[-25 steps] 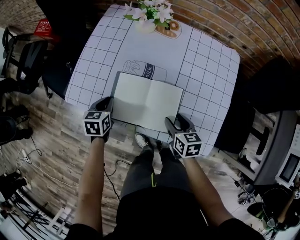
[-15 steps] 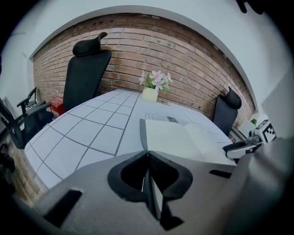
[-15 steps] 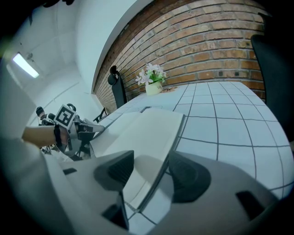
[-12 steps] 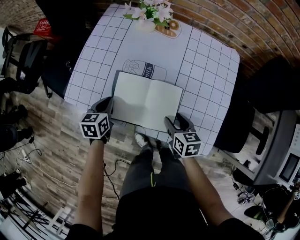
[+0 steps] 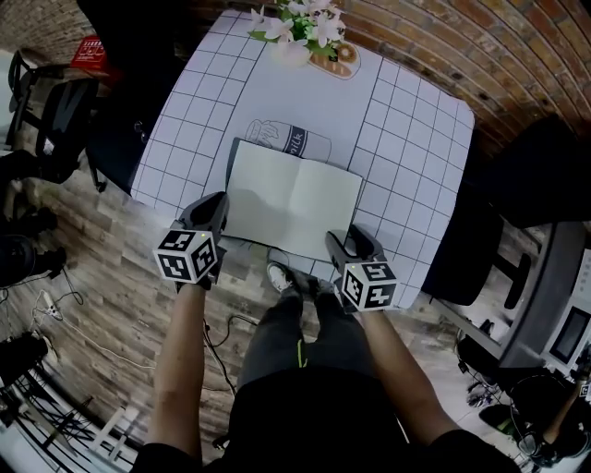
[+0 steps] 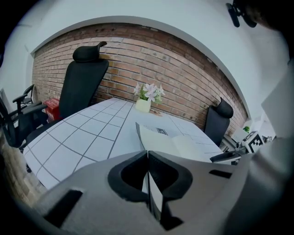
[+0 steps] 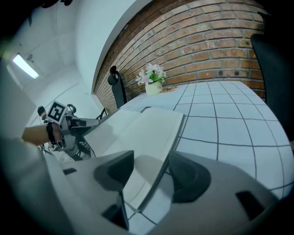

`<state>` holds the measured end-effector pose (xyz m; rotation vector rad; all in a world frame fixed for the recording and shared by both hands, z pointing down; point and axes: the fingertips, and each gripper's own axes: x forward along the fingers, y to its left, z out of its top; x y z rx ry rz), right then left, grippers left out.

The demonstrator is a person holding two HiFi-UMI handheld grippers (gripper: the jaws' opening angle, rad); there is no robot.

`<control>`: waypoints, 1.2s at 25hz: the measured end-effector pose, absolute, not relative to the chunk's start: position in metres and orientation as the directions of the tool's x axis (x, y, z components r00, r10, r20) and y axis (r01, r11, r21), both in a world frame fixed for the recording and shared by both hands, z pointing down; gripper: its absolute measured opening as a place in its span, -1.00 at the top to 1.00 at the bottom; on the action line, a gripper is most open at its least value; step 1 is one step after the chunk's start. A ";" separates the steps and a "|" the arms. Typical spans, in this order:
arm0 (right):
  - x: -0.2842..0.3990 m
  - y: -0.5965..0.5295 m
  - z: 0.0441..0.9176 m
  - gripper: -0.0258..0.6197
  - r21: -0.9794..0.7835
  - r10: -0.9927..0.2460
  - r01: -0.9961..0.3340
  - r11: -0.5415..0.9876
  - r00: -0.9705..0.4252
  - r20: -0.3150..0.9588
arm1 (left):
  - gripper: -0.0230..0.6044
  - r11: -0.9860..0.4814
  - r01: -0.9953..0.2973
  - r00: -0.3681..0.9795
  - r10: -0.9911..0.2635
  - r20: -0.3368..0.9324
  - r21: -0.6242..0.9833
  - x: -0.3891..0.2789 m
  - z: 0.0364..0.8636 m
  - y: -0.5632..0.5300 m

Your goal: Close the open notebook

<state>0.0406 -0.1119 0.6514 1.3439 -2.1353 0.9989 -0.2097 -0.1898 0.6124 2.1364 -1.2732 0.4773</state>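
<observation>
Left gripper [image 6: 148, 155] pinching notebook [image 6: 181, 146] edge, grip hidden from overhead

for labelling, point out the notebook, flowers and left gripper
notebook [image 5: 288, 199], head view, fold between the open pages
flowers [image 5: 300, 23], head view, the blossoms
left gripper [image 6: 147, 155], left gripper view, where its shut tips meet

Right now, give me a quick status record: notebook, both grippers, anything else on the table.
notebook: open, blank pages up, on the table
left gripper: jaws together on the notebook's left edge, thin sheet between them
right gripper: jaws apart, notebook's near right corner between them, not pinched
table: white cloth with a grid
flowers: at the far edge, away from the notebook
task: not closed yet
</observation>
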 end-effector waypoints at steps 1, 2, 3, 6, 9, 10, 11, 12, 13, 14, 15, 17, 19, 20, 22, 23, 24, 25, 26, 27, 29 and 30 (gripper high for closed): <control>0.040 -0.112 0.651 0.22 -0.348 -0.591 -0.897 0.273 -0.442 0.675 | 0.84 -0.362 -0.878 0.478 -0.667 0.571 0.312 -0.208 0.610 -0.189; 0.040 -0.112 0.652 0.22 -0.348 -0.592 -0.897 0.273 -0.442 0.674 | 0.84 -0.364 -0.877 0.481 -0.671 0.564 0.315 -0.207 0.607 -0.189; 0.040 -0.112 0.652 0.22 -0.348 -0.592 -0.897 0.273 -0.442 0.674 | 0.84 -0.367 -0.874 0.486 -0.675 0.555 0.318 -0.205 0.604 -0.188; 0.040 -0.112 0.652 0.22 -0.348 -0.592 -0.897 0.273 -0.442 0.674 | 0.84 -0.380 -0.863 0.504 -0.684 0.527 0.333 -0.197 0.591 -0.186; 0.040 -0.112 0.652 0.22 -0.351 -0.591 -0.896 0.274 -0.444 0.673 | 0.84 -0.403 -0.853 0.521 -0.692 0.500 0.331 -0.188 0.577 -0.183; 0.040 -0.112 0.652 0.22 -0.351 -0.591 -0.895 0.274 -0.445 0.673 | 0.84 -0.411 -0.851 0.525 -0.694 0.493 0.327 -0.185 0.573 -0.182; 0.040 -0.112 0.652 0.22 -0.352 -0.591 -0.895 0.273 -0.445 0.673 | 0.84 -0.418 -0.849 0.529 -0.696 0.486 0.324 -0.183 0.569 -0.181; 0.040 -0.111 0.652 0.22 -0.354 -0.591 -0.895 0.273 -0.446 0.673 | 0.84 -0.424 -0.846 0.533 -0.698 0.479 0.323 -0.180 0.565 -0.180; 0.040 -0.111 0.651 0.22 -0.355 -0.590 -0.894 0.272 -0.447 0.672 | 0.84 -0.428 -0.843 0.537 -0.699 0.472 0.325 -0.177 0.561 -0.179; 0.040 -0.111 0.651 0.22 -0.356 -0.589 -0.894 0.272 -0.448 0.673 | 0.84 -0.432 -0.840 0.541 -0.701 0.465 0.327 -0.173 0.558 -0.178; 0.040 -0.111 0.651 0.22 -0.357 -0.589 -0.894 0.272 -0.448 0.673 | 0.84 -0.435 -0.838 0.545 -0.702 0.457 0.330 -0.170 0.556 -0.177; 0.040 -0.111 0.652 0.22 -0.357 -0.587 -0.893 0.275 -0.450 0.673 | 0.84 -0.440 -0.832 0.554 -0.706 0.442 0.339 -0.164 0.551 -0.174; 0.040 -0.112 0.652 0.22 -0.361 -0.585 -0.890 0.278 -0.455 0.671 | 0.84 -0.447 -0.825 0.562 -0.708 0.428 0.344 -0.157 0.545 -0.172; 0.040 -0.112 0.651 0.22 -0.365 -0.583 -0.888 0.278 -0.459 0.671 | 0.84 -0.453 -0.822 0.567 -0.708 0.420 0.346 -0.154 0.543 -0.171; 0.040 -0.112 0.651 0.22 -0.373 -0.579 -0.885 0.279 -0.465 0.670 | 0.84 -0.464 -0.815 0.577 -0.708 0.407 0.348 -0.146 0.537 -0.168; 0.040 -0.112 0.651 0.22 -0.375 -0.577 -0.883 0.281 -0.468 0.670 | 0.83 -0.468 -0.813 0.579 -0.709 0.402 0.346 -0.143 0.535 -0.167; 0.040 -0.111 0.651 0.22 -0.377 -0.575 -0.882 0.284 -0.471 0.669 | 0.83 -0.471 -0.812 0.580 -0.711 0.398 0.344 -0.140 0.534 -0.167; 0.040 -0.111 0.651 0.22 -0.379 -0.572 -0.880 0.287 -0.474 0.669 | 0.83 -0.472 -0.811 0.581 -0.712 0.394 0.344 -0.137 0.533 -0.166; 0.040 -0.111 0.651 0.22 -0.381 -0.569 -0.878 0.290 -0.478 0.669 | 0.83 -0.474 -0.810 0.583 -0.713 0.390 0.346 -0.135 0.532 -0.165; 0.040 -0.111 0.651 0.22 -0.383 -0.566 -0.876 0.293 -0.482 0.669 | 0.83 -0.476 -0.808 0.586 -0.713 0.386 0.348 -0.132 0.530 -0.164; 0.040 -0.111 0.651 0.22 -0.383 -0.561 -0.872 0.304 -0.489 0.668 | 0.83 -0.482 -0.803 0.592 -0.713 0.376 0.350 -0.127 0.527 -0.162; 0.040 -0.111 0.651 0.22 -0.383 -0.558 -0.871 0.309 -0.492 0.668 | 0.83 -0.485 -0.800 0.596 -0.713 0.370 0.353 -0.124 0.525 -0.161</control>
